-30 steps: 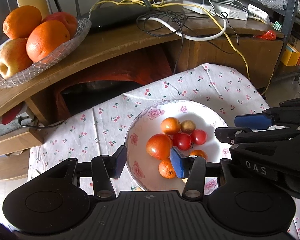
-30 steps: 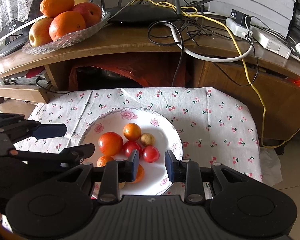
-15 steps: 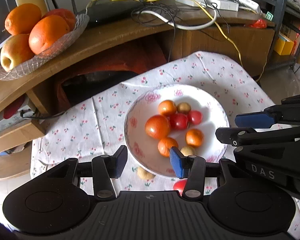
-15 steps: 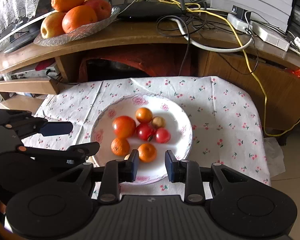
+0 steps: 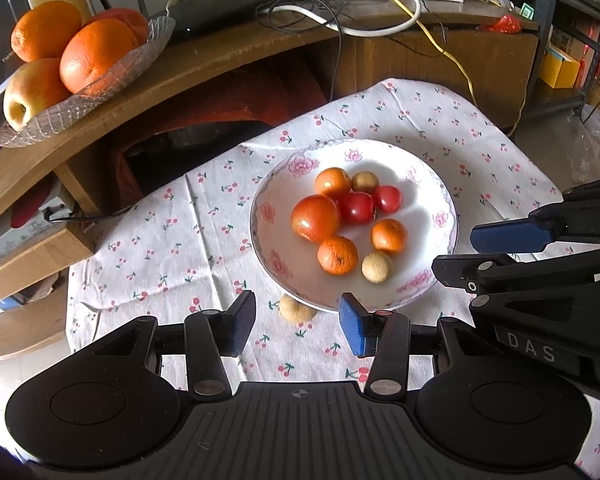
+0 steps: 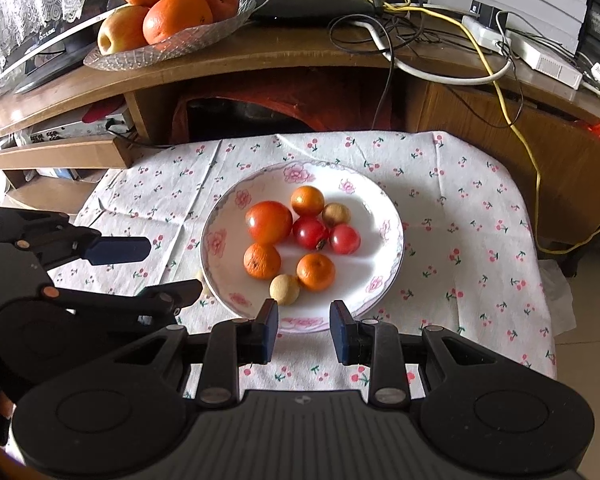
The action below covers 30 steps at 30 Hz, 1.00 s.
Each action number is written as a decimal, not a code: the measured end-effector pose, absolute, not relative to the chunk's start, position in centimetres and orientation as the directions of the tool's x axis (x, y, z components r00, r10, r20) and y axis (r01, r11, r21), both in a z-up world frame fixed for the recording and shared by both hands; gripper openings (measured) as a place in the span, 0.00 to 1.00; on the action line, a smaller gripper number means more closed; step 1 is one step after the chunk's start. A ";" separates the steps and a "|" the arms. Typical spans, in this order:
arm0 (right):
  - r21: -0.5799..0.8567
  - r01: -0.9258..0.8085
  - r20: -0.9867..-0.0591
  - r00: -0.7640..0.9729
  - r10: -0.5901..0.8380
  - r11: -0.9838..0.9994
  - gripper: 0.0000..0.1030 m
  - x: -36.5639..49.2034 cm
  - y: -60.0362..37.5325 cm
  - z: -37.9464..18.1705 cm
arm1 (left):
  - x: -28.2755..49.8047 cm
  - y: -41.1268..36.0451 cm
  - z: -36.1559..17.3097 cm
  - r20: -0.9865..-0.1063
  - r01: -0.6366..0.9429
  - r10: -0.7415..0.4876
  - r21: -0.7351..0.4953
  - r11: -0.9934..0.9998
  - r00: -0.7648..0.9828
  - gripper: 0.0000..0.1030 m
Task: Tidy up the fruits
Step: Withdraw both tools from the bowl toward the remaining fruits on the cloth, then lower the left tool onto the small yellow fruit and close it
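Observation:
A white flowered plate [image 5: 422, 184] [image 6: 380, 208] sits on the cherry-print cloth. It holds a large tomato [image 5: 315, 217], two cherry tomatoes [image 5: 356, 207], three small oranges [image 5: 337, 255] and two longans [image 5: 376, 266]. One loose longan [image 5: 298, 309] lies on the cloth against the plate's near rim. My left gripper [image 5: 298, 322] is open above it, apart from it and holding nothing. My right gripper [image 6: 304, 330] is open and holding nothing over the plate's near edge. A red bit shows behind the left gripper's right finger [image 5: 354, 332].
On the curved wooden desk [image 5: 228, 64] behind stands a glass dish [image 5: 80, 88] of oranges and apples. Cables [image 6: 512, 120] and a router lie on that desk. The cloth-covered table [image 6: 480, 208] drops off at its left, right and near edges.
Both grippers have drawn back and up from the plate. The whole plate and the loose longan on the cloth have come into view. Jaws unchanged.

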State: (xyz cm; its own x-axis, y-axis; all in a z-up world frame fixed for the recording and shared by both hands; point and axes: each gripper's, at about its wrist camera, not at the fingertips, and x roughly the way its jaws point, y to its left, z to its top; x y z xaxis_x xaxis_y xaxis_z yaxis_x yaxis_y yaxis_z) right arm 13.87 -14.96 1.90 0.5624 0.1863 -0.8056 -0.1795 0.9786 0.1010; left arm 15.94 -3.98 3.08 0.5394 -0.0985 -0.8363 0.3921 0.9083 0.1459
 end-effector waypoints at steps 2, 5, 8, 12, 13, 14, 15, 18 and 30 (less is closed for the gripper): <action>0.103 -0.182 -0.808 0.558 0.189 0.978 0.29 13.6 -14.9 1.8 | 15.7 -3.9 3.0 -0.839 0.398 -0.100 0.146 0.906 0.535 0.53; 0.116 -0.182 -0.814 0.546 0.199 0.976 0.29 13.4 -14.8 1.5 | 15.5 -3.7 2.7 -0.845 0.406 -0.103 0.142 0.903 0.524 0.53; 0.128 -0.191 -0.823 0.528 0.212 0.973 0.29 13.2 -14.5 1.0 | 15.2 -3.3 2.2 -0.855 0.412 -0.103 0.137 0.901 0.508 0.54; 0.144 -0.194 -0.835 0.503 0.224 0.970 0.29 13.2 -14.2 0.2 | 15.1 -3.0 1.6 -0.865 0.417 -0.099 0.135 0.899 0.492 0.55; 0.147 -0.193 -0.836 0.500 0.227 0.970 0.29 13.3 -14.1 0.1 | 15.2 -2.9 1.5 -0.867 0.416 -0.100 0.131 0.900 0.489 0.56; 0.151 -0.193 -0.836 0.499 0.229 0.970 0.29 13.3 -14.1 0.0 | 15.3 -2.7 1.4 -0.869 0.414 -0.103 0.124 0.902 0.485 0.58; 0.157 -0.192 -0.836 0.496 0.234 0.969 0.30 13.4 -14.1 0.0 | 15.5 -2.4 1.3 -0.871 0.409 -0.107 0.113 0.906 0.479 0.60; 0.177 -0.190 -0.844 0.475 0.248 0.966 0.32 13.9 -14.1 -0.5 | 16.1 -1.4 1.1 -0.880 0.383 -0.126 0.066 0.921 0.457 0.62; 0.185 -0.231 -0.862 0.429 0.271 0.955 0.37 15.4 -12.5 -2.4 | 17.9 1.6 1.2 -0.879 0.310 -0.149 -0.002 0.951 0.453 0.65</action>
State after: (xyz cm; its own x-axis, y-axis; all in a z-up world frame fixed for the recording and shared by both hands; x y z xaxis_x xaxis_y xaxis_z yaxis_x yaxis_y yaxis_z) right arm 15.36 -12.52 -2.36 0.4293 0.2706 -0.8617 -0.2310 0.9552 0.1849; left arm 17.85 1.58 1.16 0.4525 -0.1491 -0.8792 0.3101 0.9507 -0.0016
